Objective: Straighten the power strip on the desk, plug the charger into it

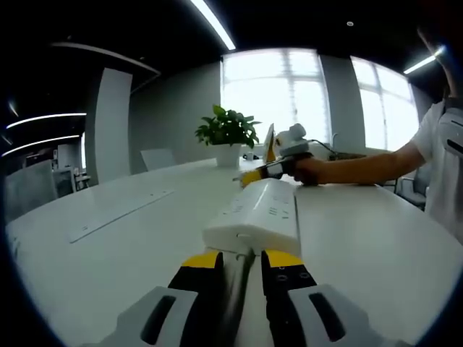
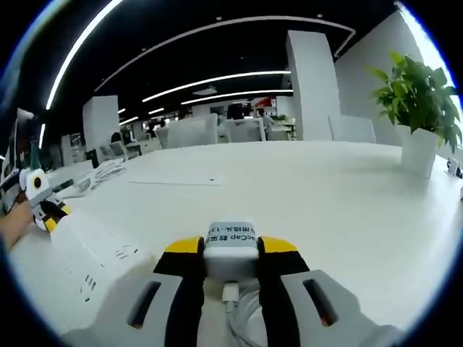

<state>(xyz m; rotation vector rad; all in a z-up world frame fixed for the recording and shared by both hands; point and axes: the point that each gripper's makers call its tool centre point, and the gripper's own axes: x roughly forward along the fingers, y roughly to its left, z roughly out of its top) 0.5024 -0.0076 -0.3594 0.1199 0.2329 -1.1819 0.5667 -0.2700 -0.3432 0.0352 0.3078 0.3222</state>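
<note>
The white power strip (image 1: 255, 212) lies on the white desk (image 1: 376, 246), running away from my left gripper (image 1: 240, 262). That gripper's yellow-tipped jaws are closed at the strip's near end, with a grey cord between them. At the strip's far end, a person's hand holds my right gripper (image 1: 269, 170) low over the desk. My right gripper (image 2: 231, 251) is shut on a white charger (image 2: 231, 242) with a printed label, and the charger's cable trails back between the jaws. To its left lies the power strip (image 2: 90, 253), with my left gripper (image 2: 45, 207) at its far end.
A potted green plant (image 1: 228, 134) (image 2: 418, 108) stands on the desk beyond the strip. A flat white panel (image 1: 119, 212) (image 2: 173, 178) lies on the desk, and loose cables (image 2: 101, 172) sit near its edge. A person's arm (image 1: 369, 168) reaches in from the right.
</note>
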